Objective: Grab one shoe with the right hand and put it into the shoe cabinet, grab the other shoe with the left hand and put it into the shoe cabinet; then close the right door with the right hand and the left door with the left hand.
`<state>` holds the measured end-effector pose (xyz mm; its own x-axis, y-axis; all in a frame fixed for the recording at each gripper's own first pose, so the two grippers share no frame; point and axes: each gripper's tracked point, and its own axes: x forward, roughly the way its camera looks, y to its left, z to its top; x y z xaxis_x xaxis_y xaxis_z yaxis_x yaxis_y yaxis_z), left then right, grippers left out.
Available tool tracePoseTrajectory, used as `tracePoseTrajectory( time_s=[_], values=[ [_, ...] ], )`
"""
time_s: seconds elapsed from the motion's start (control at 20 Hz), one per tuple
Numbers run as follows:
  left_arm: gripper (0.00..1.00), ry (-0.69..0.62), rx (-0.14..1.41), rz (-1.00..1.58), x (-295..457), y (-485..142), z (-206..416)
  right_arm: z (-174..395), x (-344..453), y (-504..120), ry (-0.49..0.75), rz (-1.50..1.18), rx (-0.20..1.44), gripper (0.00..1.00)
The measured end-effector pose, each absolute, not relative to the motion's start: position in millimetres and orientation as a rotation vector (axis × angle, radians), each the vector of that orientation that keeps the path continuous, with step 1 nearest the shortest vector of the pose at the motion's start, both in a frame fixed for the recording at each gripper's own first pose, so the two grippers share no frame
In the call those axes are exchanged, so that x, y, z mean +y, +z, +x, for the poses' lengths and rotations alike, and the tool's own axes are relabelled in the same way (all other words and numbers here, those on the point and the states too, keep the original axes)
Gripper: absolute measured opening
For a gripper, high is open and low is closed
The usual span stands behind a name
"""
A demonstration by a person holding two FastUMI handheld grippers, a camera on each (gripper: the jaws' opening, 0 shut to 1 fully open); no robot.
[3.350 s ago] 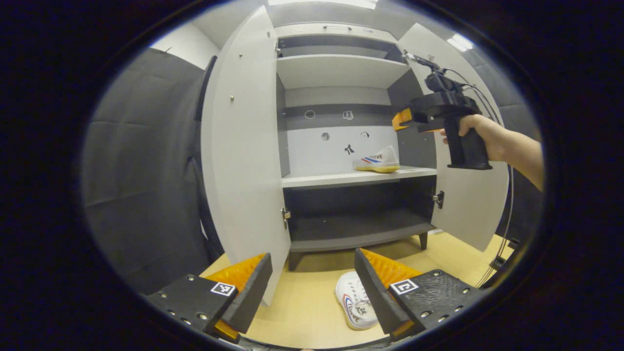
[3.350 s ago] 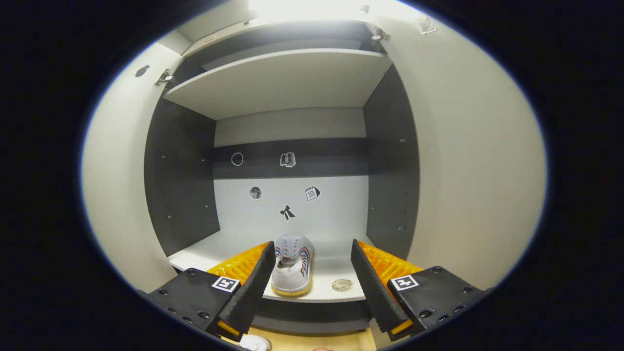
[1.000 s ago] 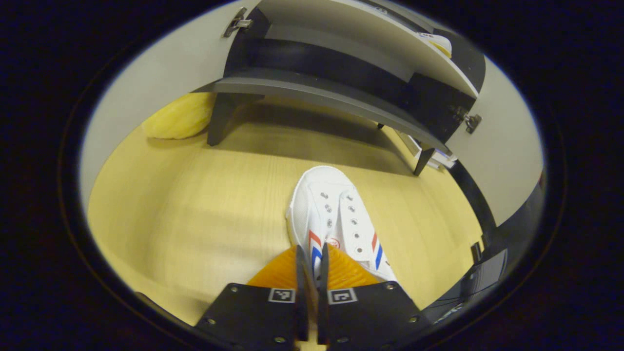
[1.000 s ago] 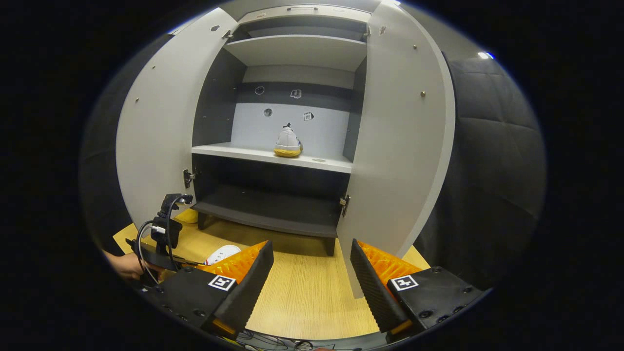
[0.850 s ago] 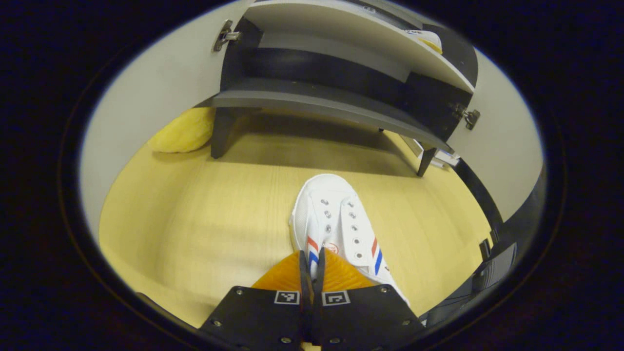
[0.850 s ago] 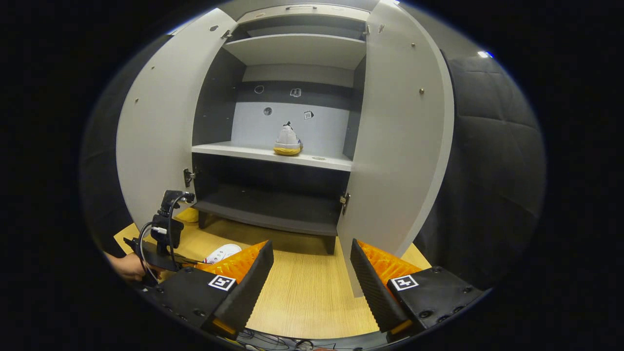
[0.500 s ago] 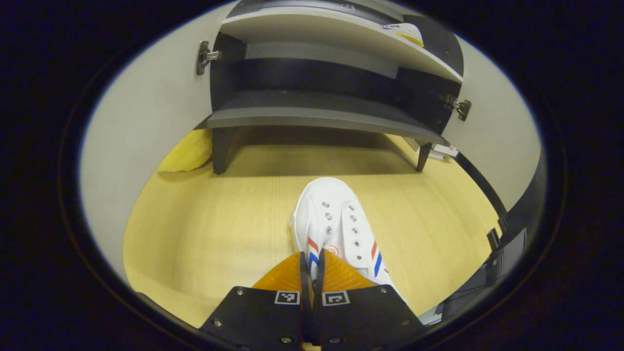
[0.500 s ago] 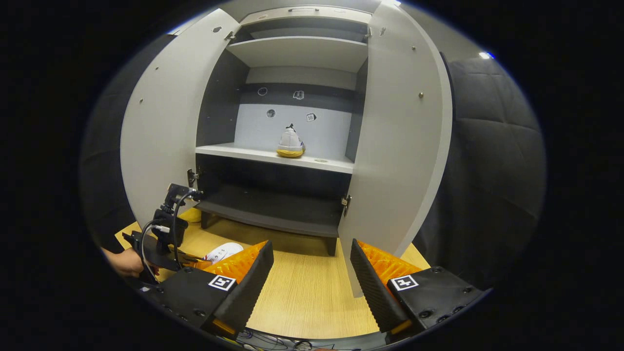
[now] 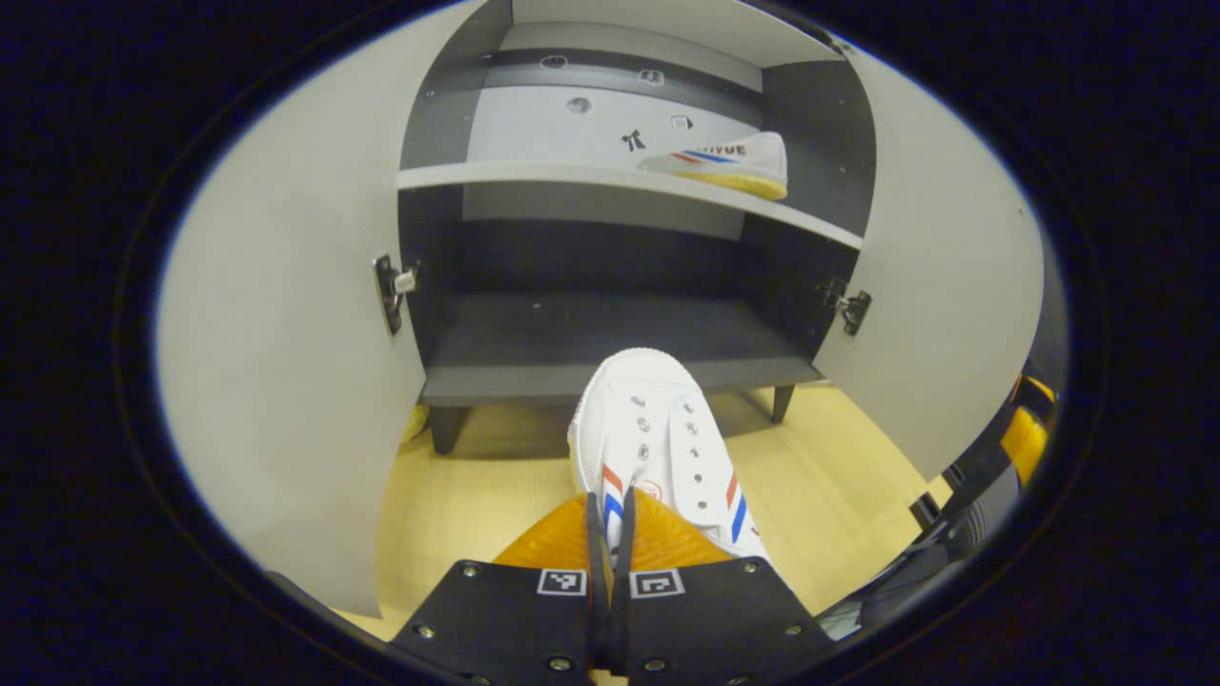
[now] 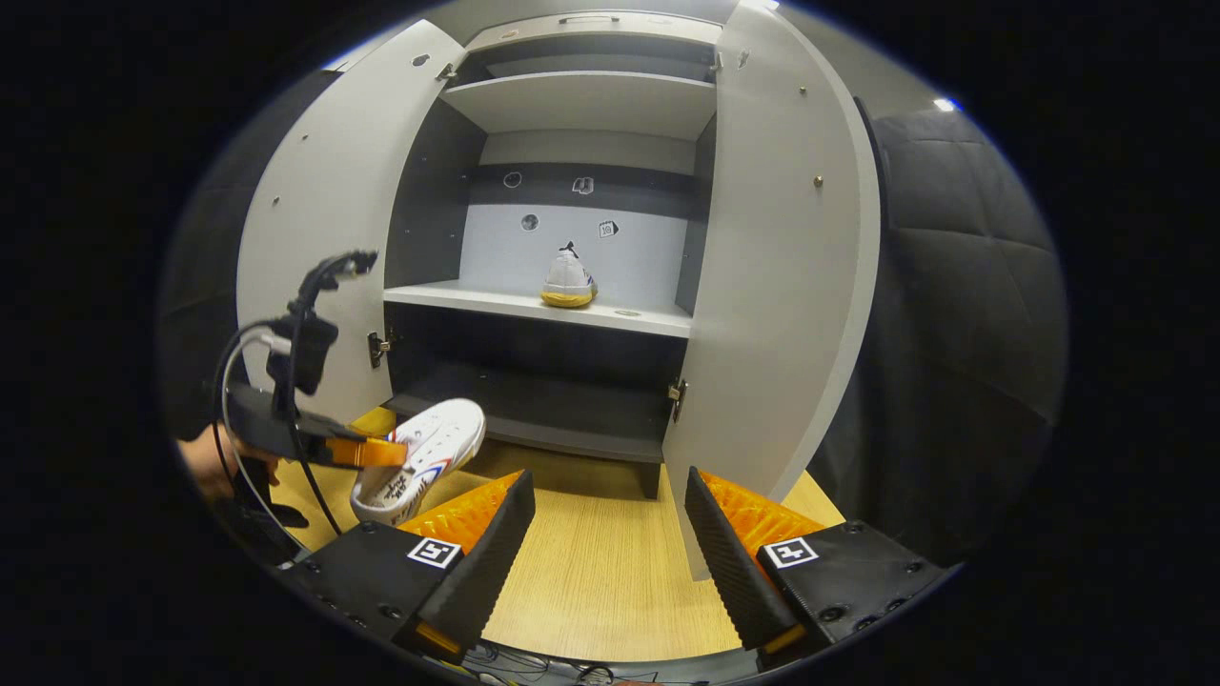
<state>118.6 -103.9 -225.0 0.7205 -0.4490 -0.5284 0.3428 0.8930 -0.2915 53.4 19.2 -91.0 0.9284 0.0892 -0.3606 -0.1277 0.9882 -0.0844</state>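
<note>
Shoe (image 9: 658, 448) hangs off the wooden floor (image 9: 457, 505), pinched at its collar by the left gripper (image 9: 610, 548). Right gripper (image 10: 605, 534) gapes, holding nothing. Farther off, the second shoe (image 10: 567, 278) sits on the shoe cabinet (image 10: 591, 95) middle shelf, both doors open.

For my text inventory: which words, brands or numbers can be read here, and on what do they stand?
On the shelf shoe: dark side lettering, too blurred to read.
On the held shoe: dark print, too small.
On the back-wall stickers: too small.
</note>
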Motion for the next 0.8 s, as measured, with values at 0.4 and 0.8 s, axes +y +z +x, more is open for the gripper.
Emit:
tracePoseTrajectory(
  time_s=[0.4,0.8],
  values=[
    [0.01,-0.471,0.445,-0.192,-102,-216,114,57,13,-91,0.109,-0.098,0.363,1.0],
    [0.01,-0.42,0.316,-0.202,-102,-219,114,58,-2,-94,0.086,-0.086,0.372,1.0]
  ],
)
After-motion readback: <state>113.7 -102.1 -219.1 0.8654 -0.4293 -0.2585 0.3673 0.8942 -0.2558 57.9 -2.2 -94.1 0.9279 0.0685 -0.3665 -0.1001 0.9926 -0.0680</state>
